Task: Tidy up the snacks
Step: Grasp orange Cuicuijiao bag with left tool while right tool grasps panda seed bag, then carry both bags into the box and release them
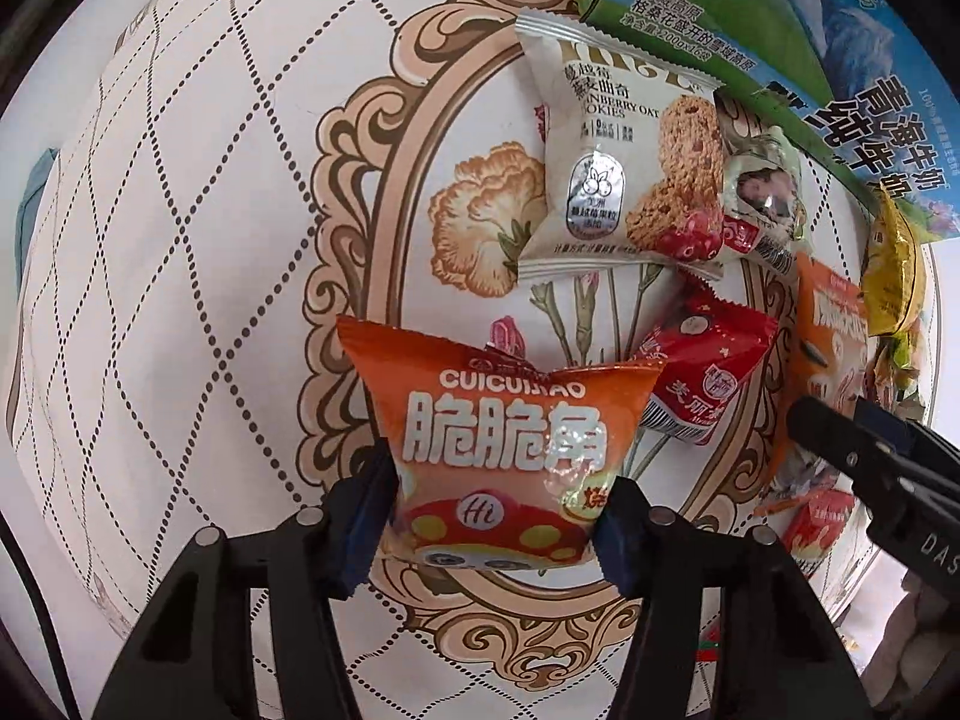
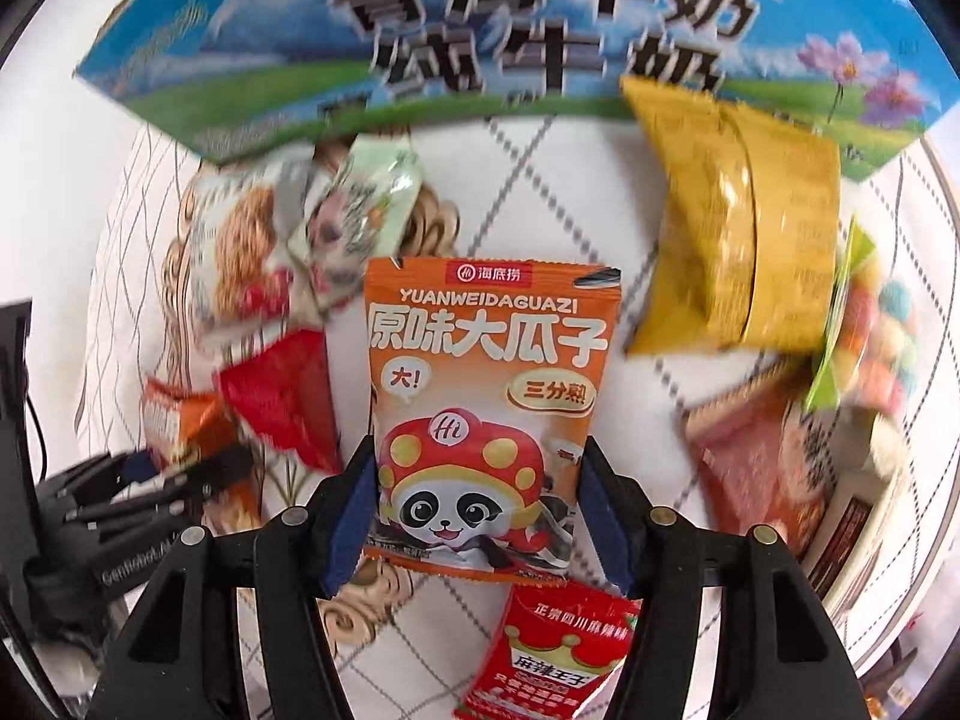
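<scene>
Left gripper (image 1: pixel 492 516): jaws narrowed onto the orange Cuicuijiao packet (image 1: pixel 498 444), pads apparently pressing its sides, on the patterned tablecloth (image 1: pixel 210 240).
Right gripper (image 2: pixel 477 510): closed likewise around the orange sunflower-seed packet (image 2: pixel 486 396), below the milk carton (image 2: pixel 510 30).

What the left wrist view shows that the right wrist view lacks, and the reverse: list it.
Only left wrist: the CUICUIJIAO packet's printed front, between the left hand-held gripper pads. Only right wrist: the red crown sachet and pink packet. Both: milk carton, cranberry oat cookie pack, yellow packet, and the sunflower seed packet in the right hand-held gripper.
</scene>
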Available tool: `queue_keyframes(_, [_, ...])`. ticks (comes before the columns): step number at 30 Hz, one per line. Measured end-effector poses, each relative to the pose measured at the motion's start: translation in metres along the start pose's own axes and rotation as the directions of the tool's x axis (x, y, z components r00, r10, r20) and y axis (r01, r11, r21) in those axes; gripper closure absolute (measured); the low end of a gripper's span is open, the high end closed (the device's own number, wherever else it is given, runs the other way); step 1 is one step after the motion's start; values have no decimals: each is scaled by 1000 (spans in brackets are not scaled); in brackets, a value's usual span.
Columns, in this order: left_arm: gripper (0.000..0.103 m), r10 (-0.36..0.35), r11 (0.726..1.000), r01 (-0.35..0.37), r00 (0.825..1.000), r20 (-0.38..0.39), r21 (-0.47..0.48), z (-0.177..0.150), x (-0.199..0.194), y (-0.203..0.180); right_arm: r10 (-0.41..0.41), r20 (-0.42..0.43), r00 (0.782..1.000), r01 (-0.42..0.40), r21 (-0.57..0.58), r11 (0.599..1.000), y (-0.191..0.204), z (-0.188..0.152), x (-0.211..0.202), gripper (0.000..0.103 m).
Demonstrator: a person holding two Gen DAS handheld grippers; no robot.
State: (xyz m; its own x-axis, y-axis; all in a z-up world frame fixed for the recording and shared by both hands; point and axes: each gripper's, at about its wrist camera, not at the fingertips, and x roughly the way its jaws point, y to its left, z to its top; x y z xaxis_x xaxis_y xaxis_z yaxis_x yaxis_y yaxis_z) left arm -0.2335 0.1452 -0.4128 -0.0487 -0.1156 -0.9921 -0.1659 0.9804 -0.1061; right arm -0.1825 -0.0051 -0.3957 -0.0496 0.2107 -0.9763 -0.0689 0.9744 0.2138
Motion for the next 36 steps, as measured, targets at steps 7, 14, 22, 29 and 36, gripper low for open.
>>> queue_keyframes(7, [47,17,1000,-17,1000,-18,2,3,17,-5,11,14,1000,-12,52,999,-5,4,4,34])
queue_keyframes(14, [51,24,999,-24,1000,5,-21,-5,15,-12,-33,40,999,32,34,999,-2,17,5,36])
queue_keyframes(22, [58,-28,999,29,998,50,-28,-19,-28,5,7,74,997,-8,7,1000,-3,-2,-11,47])
queue_keyframes(29, [58,-93,996,92,988,126,9,-30,-98,-1,122,119,985,-125,20,992,-7,-17,-46,48])
queue_keyframes(36, [58,-208,975,187,957,201,120,19,-186,-61,221,237,946,-232,20,972,-27,-19,-120,48])
